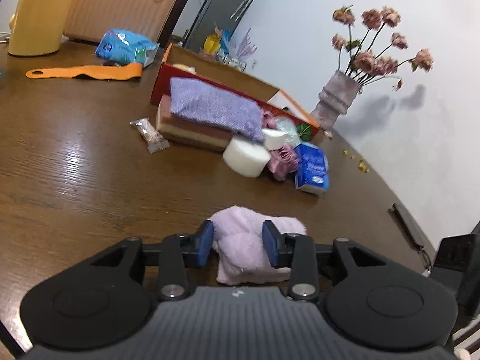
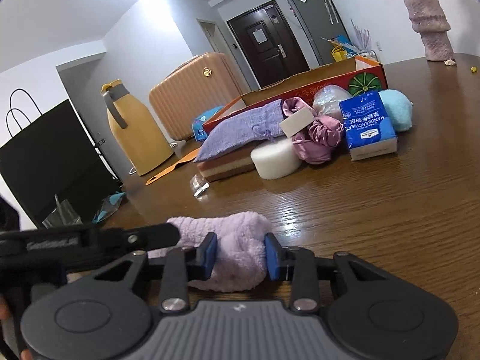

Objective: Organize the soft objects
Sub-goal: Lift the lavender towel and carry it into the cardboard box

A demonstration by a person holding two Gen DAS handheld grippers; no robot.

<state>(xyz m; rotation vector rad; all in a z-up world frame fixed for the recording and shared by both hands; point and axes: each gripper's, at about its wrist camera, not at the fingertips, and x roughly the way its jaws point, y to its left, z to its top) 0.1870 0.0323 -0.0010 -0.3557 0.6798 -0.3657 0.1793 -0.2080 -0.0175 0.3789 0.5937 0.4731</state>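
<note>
In the left wrist view the left tongs (image 1: pixel 238 244) straddle a fluffy pale-lilac folded towel (image 1: pixel 255 249) lying on the dark brown wooden counter (image 1: pixel 75 180). Their blue pads (image 1: pixel 205 244) sit against the cloth on either side, parted only by the width of the bundle; whether they press it or merely touch it cannot be told. The towel's long axis runs across the picture, slightly towards the right, with its free end poking out past the right pad. Further off lies a heap of soft things: a lavender woven pouch (image 1: pixel 214 106) on a brown-and-cream layered sponge block (image 1: pixel 192 130), a white foam cylinder (image 1: pixel 246 156), a crumpled pink satin cloth (image 1: pixel 283 159) and a blue tissue packet (image 1: pixel 312 168) whose printing is too blurred to read here. Behind them stands a red and orange cardboard box (image 1: pixel 210 81).

In the right wrist view the right tongs (image 2: pixel 241 253) bracket the same lilac towel, one blue pad at each flank, the gap between them moderate; pressure cannot be judged. The towel stretches leftwards across the frame, and the black left tongs reach in over its left end. The blue tissue packet stands upright and its label reads "HANDKERCHIEF", printed upside down. The box side shows a green melon picture and red lettering I cannot make out.
</note>
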